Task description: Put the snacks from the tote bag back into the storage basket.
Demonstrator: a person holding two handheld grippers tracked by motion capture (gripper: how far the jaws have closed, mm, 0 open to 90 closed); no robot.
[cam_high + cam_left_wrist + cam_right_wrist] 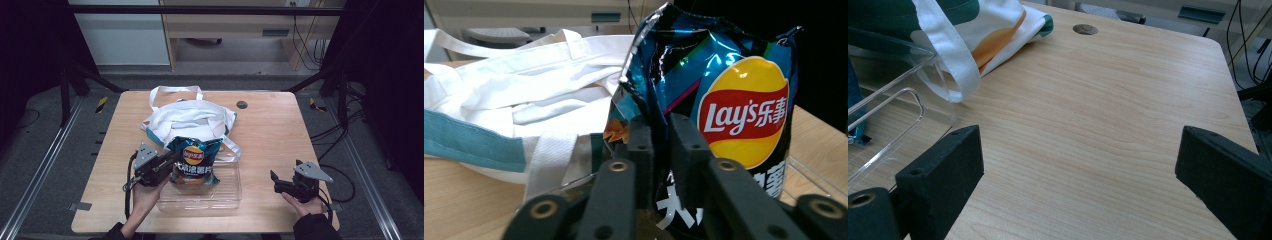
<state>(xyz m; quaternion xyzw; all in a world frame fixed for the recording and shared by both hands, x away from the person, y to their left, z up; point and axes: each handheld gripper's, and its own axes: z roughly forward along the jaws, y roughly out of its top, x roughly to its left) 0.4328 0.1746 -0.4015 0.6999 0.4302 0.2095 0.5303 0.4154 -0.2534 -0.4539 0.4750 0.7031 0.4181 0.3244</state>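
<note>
The left gripper (167, 162) is pinched tight on the crisp bag (194, 161), held upright over the clear tray (220, 195), with the white tote bag (190, 117) at twelve o'clock; the right gripper (276, 181) sits at three o'clock, jaws wide, holding nothing

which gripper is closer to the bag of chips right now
Left. The left gripper is shut on the chip bag at its left edge, over the clear tray; the right gripper sits open, well off to the right.
</note>
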